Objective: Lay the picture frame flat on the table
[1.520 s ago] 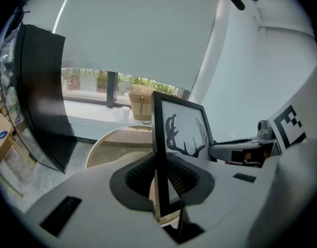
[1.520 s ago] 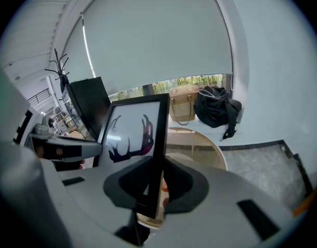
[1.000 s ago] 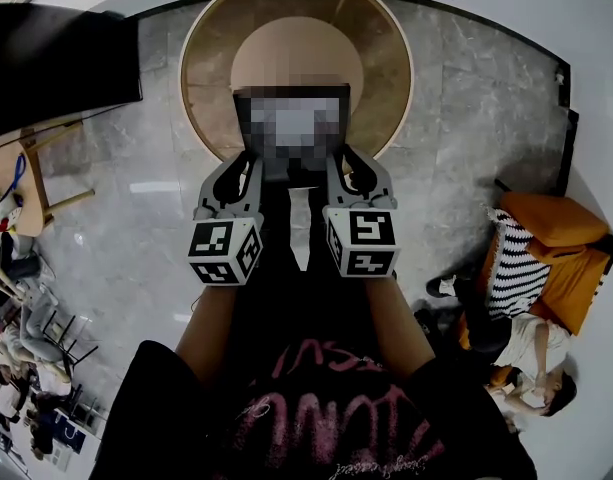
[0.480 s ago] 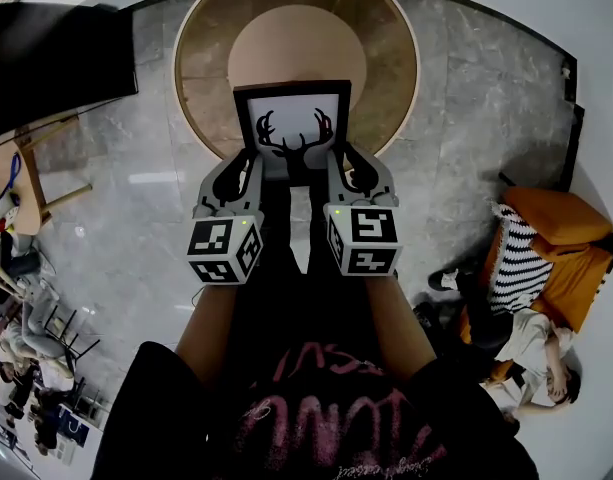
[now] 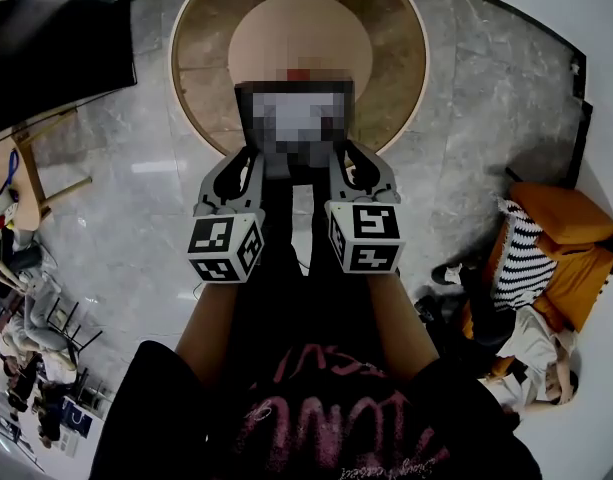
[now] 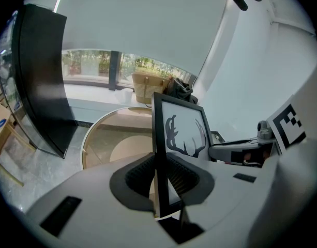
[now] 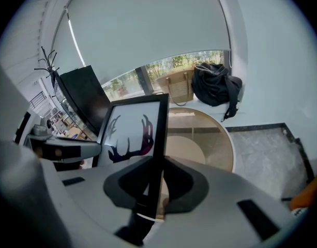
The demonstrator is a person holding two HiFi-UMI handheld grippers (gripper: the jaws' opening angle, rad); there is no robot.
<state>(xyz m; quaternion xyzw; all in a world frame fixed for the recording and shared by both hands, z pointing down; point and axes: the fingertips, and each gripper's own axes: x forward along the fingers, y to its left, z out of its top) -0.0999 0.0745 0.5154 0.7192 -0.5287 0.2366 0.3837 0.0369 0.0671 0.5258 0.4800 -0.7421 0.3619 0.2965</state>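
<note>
Picture frame [image 5: 293,128], upright at centre frame with left gripper [image 5: 248,166] and right gripper [image 5: 338,166] clamped on its side edges, has edged nearer the round table [image 5: 201,78] at top, so laying it flat still lies ahead.

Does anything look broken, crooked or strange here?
Nothing stands out. The picture frame looks intact, clamped at its side edges by the left gripper and right gripper, held near the round table, not yet laid flat.
</note>
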